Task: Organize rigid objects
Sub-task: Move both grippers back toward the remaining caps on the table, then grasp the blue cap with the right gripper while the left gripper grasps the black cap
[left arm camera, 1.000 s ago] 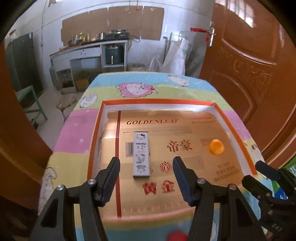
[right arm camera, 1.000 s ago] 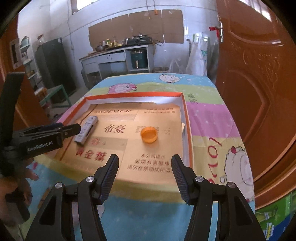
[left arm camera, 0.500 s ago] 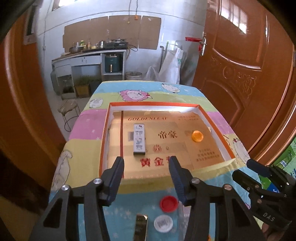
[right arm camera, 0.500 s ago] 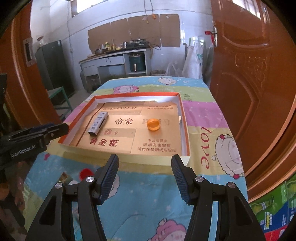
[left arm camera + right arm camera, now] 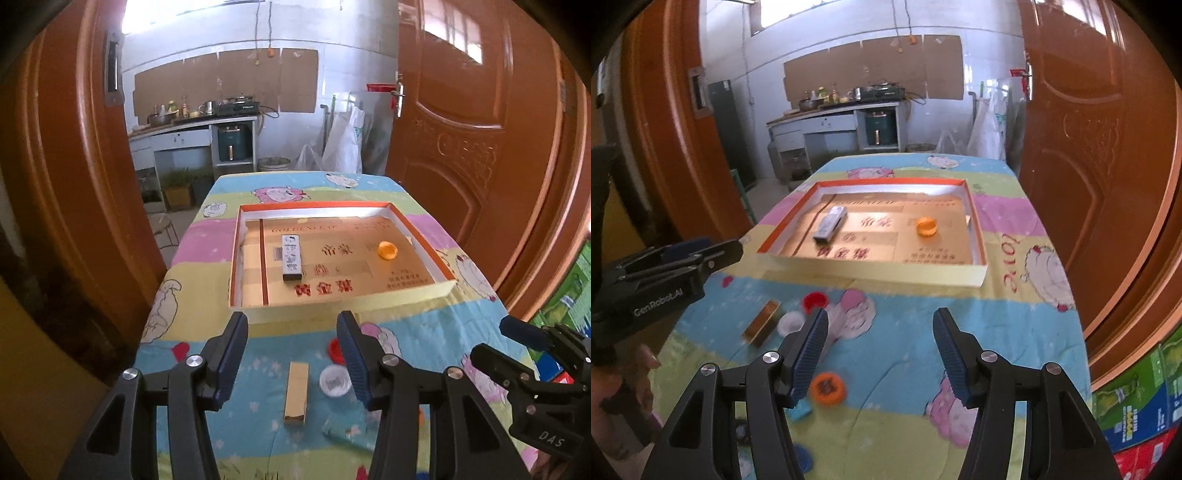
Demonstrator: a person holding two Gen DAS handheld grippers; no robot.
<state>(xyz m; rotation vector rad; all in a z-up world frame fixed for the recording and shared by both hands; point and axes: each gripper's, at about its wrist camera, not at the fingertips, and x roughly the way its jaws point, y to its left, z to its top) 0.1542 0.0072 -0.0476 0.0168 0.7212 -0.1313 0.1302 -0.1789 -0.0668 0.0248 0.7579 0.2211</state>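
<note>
Both grippers empty, poised between placements over the table's near end.

The left gripper (image 5: 291, 350) and right gripper (image 5: 881, 352) gape, nothing between the jaws. The tray (image 5: 421, 236) already holds a white box (image 5: 291, 256) and orange cap (image 5: 387, 250), well apart. Loose items lie outside it: a gold box (image 5: 296, 391), white cap (image 5: 334, 380), red cap (image 5: 814, 300), orange token (image 5: 828, 392). Likely next: descend on the gold box, lengthwise between the left jaws; the white cap lies just beside it.
</note>
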